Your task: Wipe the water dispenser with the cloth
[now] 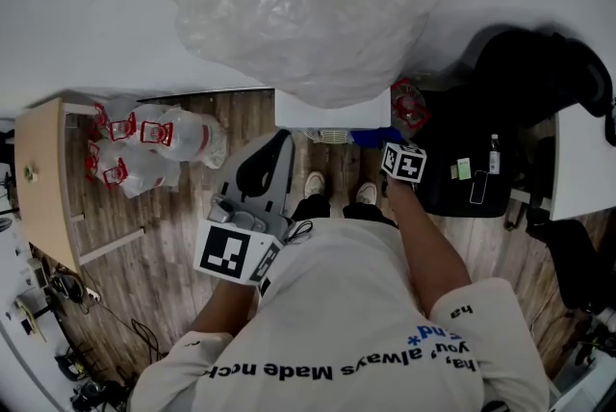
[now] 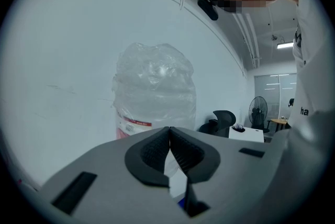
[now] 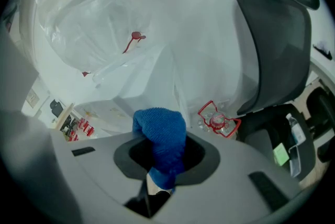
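The white water dispenser (image 1: pixel 332 110) stands against the wall with a large plastic-wrapped bottle (image 1: pixel 308 1) on top. My right gripper (image 1: pixel 385 148) is low at the dispenser's right front corner, shut on a blue cloth (image 3: pixel 162 139) that bunches up out of its jaws. In the right gripper view the dispenser's white body (image 3: pixel 144 79) rises just beyond the cloth; whether the two touch is unclear. My left gripper (image 1: pixel 284 139) is held up in front of the dispenser's left side, shut and holding nothing. Its view shows the wrapped bottle (image 2: pixel 154 92) above the closed pads (image 2: pixel 157 149).
Bagged empty bottles with red labels (image 1: pixel 144 145) lie on the wooden floor at the left beside a light wooden desk (image 1: pixel 43 179). A crushed bottle with a red cap (image 3: pixel 217 119) lies right of the dispenser. A black office chair (image 1: pixel 539 73) and a white desk (image 1: pixel 582 160) stand at the right.
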The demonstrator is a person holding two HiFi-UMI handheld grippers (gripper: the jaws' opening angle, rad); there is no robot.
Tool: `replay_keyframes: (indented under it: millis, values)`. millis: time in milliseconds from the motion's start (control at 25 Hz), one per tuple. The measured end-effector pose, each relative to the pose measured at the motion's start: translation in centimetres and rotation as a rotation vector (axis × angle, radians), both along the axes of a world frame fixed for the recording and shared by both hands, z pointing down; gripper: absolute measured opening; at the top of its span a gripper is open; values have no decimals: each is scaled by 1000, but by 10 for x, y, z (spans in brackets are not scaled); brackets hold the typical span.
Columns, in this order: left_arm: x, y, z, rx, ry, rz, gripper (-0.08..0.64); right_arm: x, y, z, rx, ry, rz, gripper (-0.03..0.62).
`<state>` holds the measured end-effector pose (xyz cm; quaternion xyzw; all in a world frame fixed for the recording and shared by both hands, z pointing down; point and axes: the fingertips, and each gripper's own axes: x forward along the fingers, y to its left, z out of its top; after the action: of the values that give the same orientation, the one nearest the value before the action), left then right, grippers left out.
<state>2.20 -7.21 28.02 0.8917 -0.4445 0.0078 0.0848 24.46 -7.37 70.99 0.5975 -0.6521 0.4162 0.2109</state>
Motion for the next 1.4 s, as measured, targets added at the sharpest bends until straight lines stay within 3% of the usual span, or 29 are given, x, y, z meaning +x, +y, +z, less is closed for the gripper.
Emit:
replay_keyframes:
  millis: [320,1400]
  values:
    - [-7,-2,17,-22,-11,-7,20,-4,-1,12,-39,-7,6,81]
    - [-39,6,105,-61,-59,-87,20,-9,-4,81,-36,-19,-16,81]
